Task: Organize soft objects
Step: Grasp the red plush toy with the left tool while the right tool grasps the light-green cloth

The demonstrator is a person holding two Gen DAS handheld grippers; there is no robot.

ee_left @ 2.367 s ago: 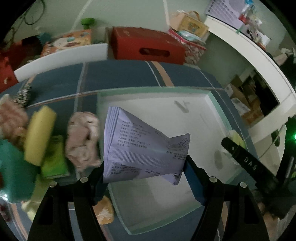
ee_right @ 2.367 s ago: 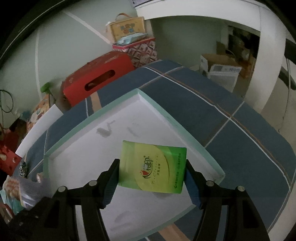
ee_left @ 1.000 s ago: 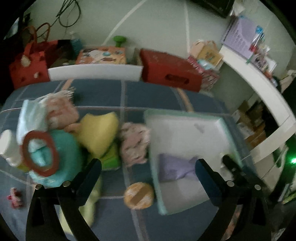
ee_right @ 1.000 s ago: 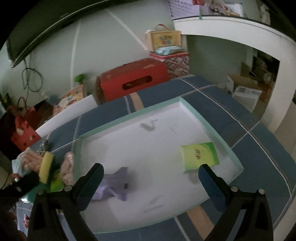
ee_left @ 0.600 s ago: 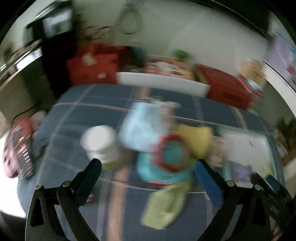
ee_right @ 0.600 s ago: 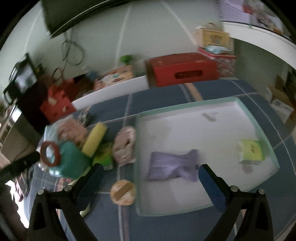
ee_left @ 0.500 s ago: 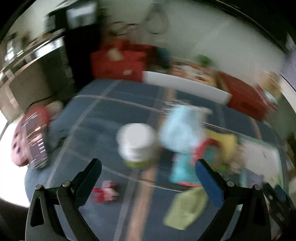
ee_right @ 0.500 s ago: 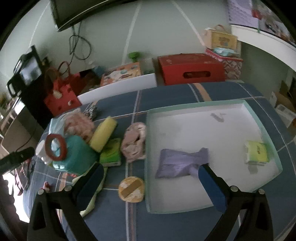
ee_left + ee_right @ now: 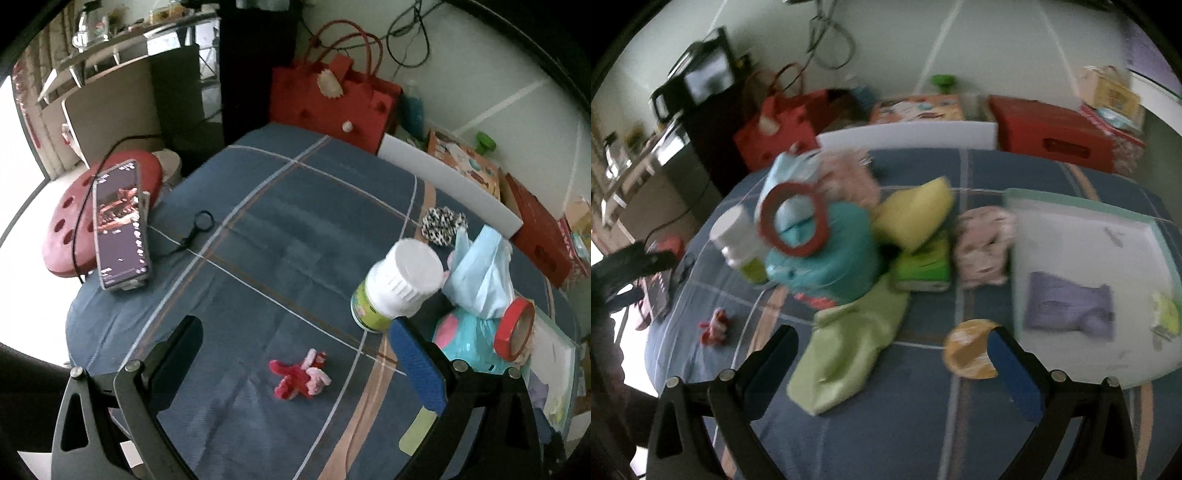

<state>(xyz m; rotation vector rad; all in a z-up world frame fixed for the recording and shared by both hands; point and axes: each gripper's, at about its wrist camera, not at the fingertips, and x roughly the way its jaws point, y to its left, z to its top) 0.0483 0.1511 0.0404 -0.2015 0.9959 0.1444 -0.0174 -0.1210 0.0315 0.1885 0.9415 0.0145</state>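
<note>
- Two soft items already inside the white tray: a purple pouch near its lower left corner, a green packet at its right edge.
- Still outside, left of the tray on the blue worktop: pink plush just beside the tray wall, yellow sponge, green pack, lime cloth, teal toy and, farthest from the tray, a small red plush.
- Roughly early in the sorting, judging by the pile left.
- Left hand-held gripper released and holding nothing, hovering over the red plush, far left of the tray.
- Right hand-held gripper also spread wide and holding nothing, above the lime cloth, left of the tray's near corner; view blurred.
</note>
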